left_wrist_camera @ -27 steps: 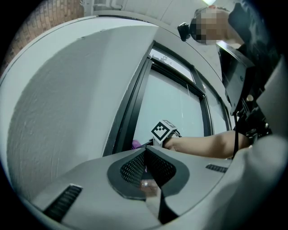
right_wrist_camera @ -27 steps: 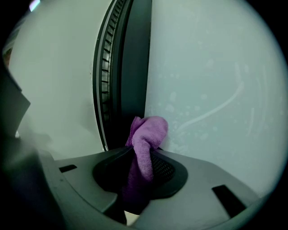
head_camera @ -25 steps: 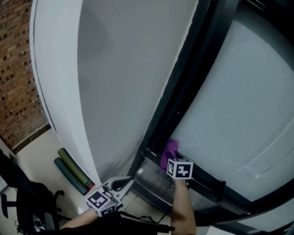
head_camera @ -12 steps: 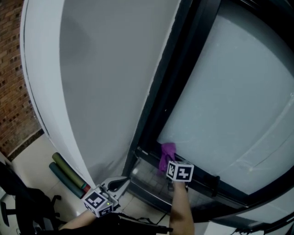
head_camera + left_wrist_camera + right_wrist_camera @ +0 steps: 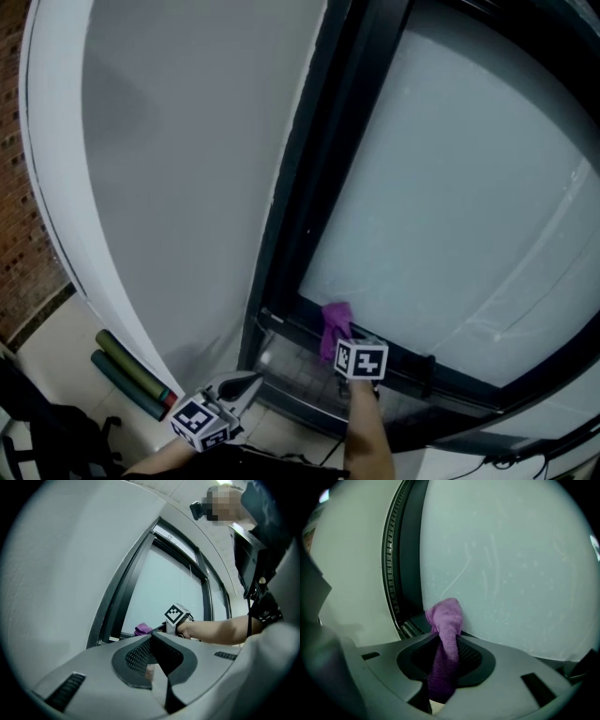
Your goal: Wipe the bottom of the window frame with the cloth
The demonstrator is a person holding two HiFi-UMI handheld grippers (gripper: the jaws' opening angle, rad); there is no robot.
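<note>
The right gripper (image 5: 443, 641) is clenched on the cloth (image 5: 446, 630); the purple cloth is a narrow bunched strip pinched between the two jaws, with its long axis running along them; one end hangs down behind the jaws, and the other, rounded end sticks out past the tips and points at the glass (image 5: 511, 573). That front end touches the pane low down, just above the bottom rail (image 5: 411, 626) of the window frame (image 5: 309, 187), near the lower corner where the dark upright meets the rail; the grooved track of the frame runs up the left side of the right gripper view.

In the head view the cloth shows as a small purple lump lying against the glass on the bottom rail, just ahead of the right gripper's marker cube (image 5: 361, 360); the person's bare forearm (image 5: 367, 441) reaches up to it from the lower edge.

The left gripper (image 5: 153, 638) is low and to the left, well apart from the window and near the foot of the white wall (image 5: 187, 169); its jaws are closed tip to tip with nothing between them; it points towards the frame, and its own view shows the cloth and the right gripper's cube beyond its tips.

Two rolled mats (image 5: 129, 373), in green shades, lie on the floor by the wall; a strip of brick wall (image 5: 23, 234) shows at the far left.
</note>
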